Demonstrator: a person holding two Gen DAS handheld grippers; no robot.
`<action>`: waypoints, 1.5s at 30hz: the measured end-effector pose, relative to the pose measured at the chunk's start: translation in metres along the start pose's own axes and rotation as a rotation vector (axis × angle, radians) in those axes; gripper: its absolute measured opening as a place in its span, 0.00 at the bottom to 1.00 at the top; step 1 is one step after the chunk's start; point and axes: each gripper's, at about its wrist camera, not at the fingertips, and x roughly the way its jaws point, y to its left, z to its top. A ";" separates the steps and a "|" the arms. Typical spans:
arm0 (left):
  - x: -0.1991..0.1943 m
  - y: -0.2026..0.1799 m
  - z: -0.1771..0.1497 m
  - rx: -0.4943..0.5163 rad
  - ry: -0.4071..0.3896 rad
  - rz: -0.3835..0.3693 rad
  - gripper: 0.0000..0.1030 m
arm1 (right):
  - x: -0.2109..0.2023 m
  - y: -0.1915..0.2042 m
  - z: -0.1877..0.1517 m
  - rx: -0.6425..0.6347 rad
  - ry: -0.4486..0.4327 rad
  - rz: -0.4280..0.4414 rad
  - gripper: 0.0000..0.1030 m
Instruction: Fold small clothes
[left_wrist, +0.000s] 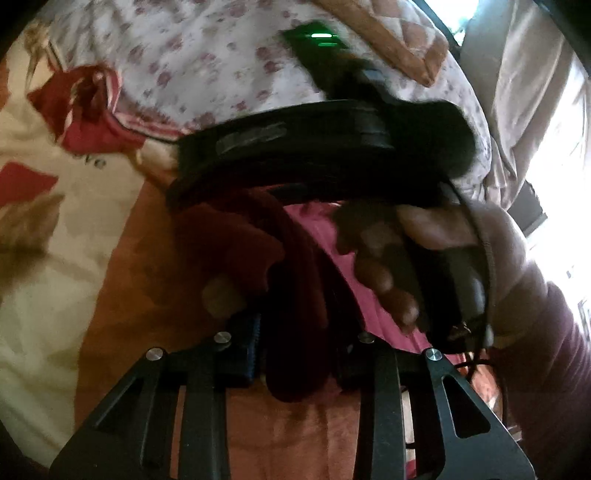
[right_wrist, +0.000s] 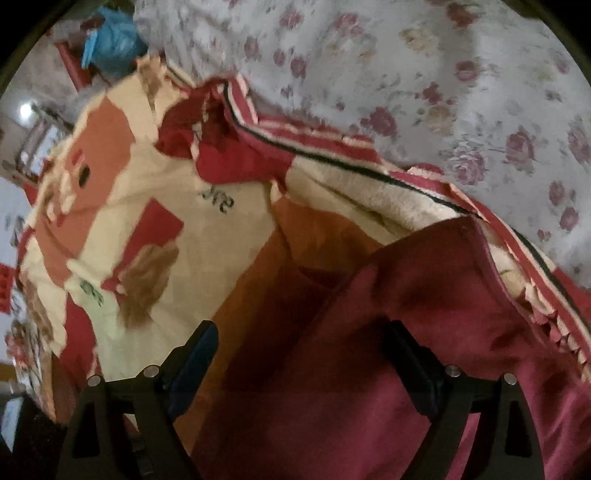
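Plush patterned blanket (right_wrist: 155, 236) under floral quilt (right_wrist: 424, 74); left gripper (left_wrist: 295, 354) pinches the maroon garment (right_wrist: 388, 332) (bunched) — right gripper (right_wrist: 299, 354) gapes wide, holding nothing.

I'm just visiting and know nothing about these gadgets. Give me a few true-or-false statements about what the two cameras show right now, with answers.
1. The left gripper is clamped on dark red cloth. True.
2. The right gripper is shut tight. False: its fingers stand wide apart, with the cloth lying between them.
3. A floral quilt lies beyond the cloth. True.
4. The blanket underneath is plain blue. False: it is cream, orange and red, patterned.
5. A green light glows on the other device seen from the left camera. True.
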 end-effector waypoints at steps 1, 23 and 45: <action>0.000 -0.003 0.002 0.005 0.001 0.003 0.27 | 0.006 0.005 0.003 -0.023 0.026 -0.029 0.87; 0.057 -0.229 -0.001 0.376 0.151 -0.279 0.14 | -0.202 -0.164 -0.207 0.318 -0.551 0.071 0.12; 0.066 -0.108 -0.026 0.305 0.260 0.052 0.23 | -0.109 -0.177 -0.227 0.491 -0.476 0.209 0.49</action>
